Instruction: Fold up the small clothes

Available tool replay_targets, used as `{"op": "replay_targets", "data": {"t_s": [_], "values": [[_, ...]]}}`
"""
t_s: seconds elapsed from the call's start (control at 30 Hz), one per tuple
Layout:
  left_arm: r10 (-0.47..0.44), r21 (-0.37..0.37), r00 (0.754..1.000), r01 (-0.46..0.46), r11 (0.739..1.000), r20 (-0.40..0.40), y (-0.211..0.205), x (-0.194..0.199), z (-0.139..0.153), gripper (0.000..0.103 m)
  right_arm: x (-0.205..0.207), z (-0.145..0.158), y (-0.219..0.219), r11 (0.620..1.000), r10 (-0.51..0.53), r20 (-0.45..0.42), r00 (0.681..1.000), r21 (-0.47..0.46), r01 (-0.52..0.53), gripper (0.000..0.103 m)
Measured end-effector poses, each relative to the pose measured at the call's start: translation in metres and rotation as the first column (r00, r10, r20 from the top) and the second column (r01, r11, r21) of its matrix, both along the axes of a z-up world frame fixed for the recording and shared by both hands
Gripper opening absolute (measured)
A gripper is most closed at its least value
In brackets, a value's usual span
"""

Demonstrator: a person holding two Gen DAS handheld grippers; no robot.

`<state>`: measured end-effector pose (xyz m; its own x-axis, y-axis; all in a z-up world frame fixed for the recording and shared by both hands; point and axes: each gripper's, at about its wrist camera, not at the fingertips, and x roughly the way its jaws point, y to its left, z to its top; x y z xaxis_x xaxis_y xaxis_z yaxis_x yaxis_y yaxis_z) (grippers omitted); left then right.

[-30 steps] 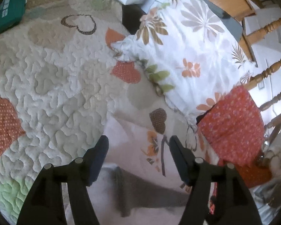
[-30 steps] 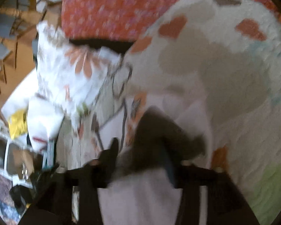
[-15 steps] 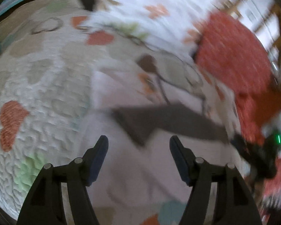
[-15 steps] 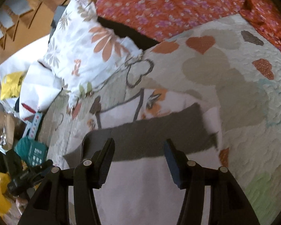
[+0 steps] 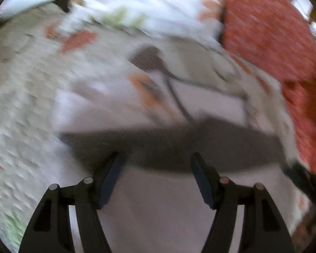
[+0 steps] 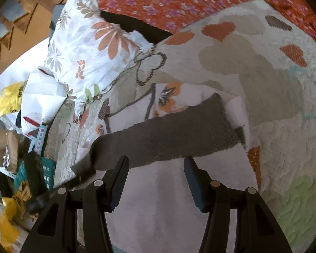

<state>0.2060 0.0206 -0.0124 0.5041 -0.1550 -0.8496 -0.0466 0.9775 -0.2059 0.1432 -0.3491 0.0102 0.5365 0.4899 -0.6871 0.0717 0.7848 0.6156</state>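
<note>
A small pale garment [image 6: 158, 202] with a dark grey band [image 6: 168, 139] across it lies flat on the quilted bedspread [image 6: 284, 147]. A white piece with an orange flower print [image 6: 170, 99] shows just beyond the band. My right gripper [image 6: 155, 166] hovers open over the band's near edge, with nothing between its fingers. The left wrist view is blurred. In it the same grey band [image 5: 168, 145] runs crosswise just ahead of my left gripper [image 5: 154, 164], which is open over the pale cloth [image 5: 162, 206] with its fingertips at the band's edge.
A white floral pillow [image 6: 90, 48] and an orange-red flowered blanket [image 6: 168, 0] lie at the far side of the bed. Off the bed's left edge are a yellow bag [image 6: 10, 97], a teal box [image 6: 48, 172] and other clutter. Wooden furniture stands beyond.
The left gripper swung and rolled across the bed, and the grey band now lies right at its fingertips. The band, bunched by the right fingers a second ago, now lies flat.
</note>
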Motion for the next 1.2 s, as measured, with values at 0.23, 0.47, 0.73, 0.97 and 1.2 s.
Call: {"op": "replay_targets", "data": {"t_s": [0.23, 0.47, 0.73, 0.97, 1.2], "values": [[0.268, 0.219, 0.957, -0.286, 0.933, 0.109, 0.049, 0.025, 0.010, 0.073, 0.009, -0.004, -0.013, 0.999, -0.015, -0.002, 1.000, -0.035, 0.015, 0.059], [0.223, 0.095, 0.975, -0.222, 0.970, 0.006, 0.051, 0.013, 0.010, 0.074, 0.008, 0.006, -0.026, 0.997, -0.027, 0.021, 0.999, -0.071, 0.028, 0.059], [0.148, 0.120, 0.989, -0.147, 0.982, 0.002, 0.079, -0.032, 0.019, 0.075, -0.005, 0.014, -0.042, 0.992, -0.035, 0.028, 0.999, -0.124, 0.038, 0.059], [0.059, -0.066, 0.993, -0.066, 0.996, -0.102, 0.117, -0.083, -0.004, 0.075, -0.024, 0.011, -0.051, 0.980, -0.047, 0.003, 0.999, -0.192, 0.047, 0.059], [-0.038, 0.144, 0.991, 0.057, 0.988, -0.128, 0.080, -0.098, -0.018, 0.028, -0.031, 0.009, -0.049, 0.975, -0.070, -0.015, 0.997, -0.211, 0.065, 0.059]]}}
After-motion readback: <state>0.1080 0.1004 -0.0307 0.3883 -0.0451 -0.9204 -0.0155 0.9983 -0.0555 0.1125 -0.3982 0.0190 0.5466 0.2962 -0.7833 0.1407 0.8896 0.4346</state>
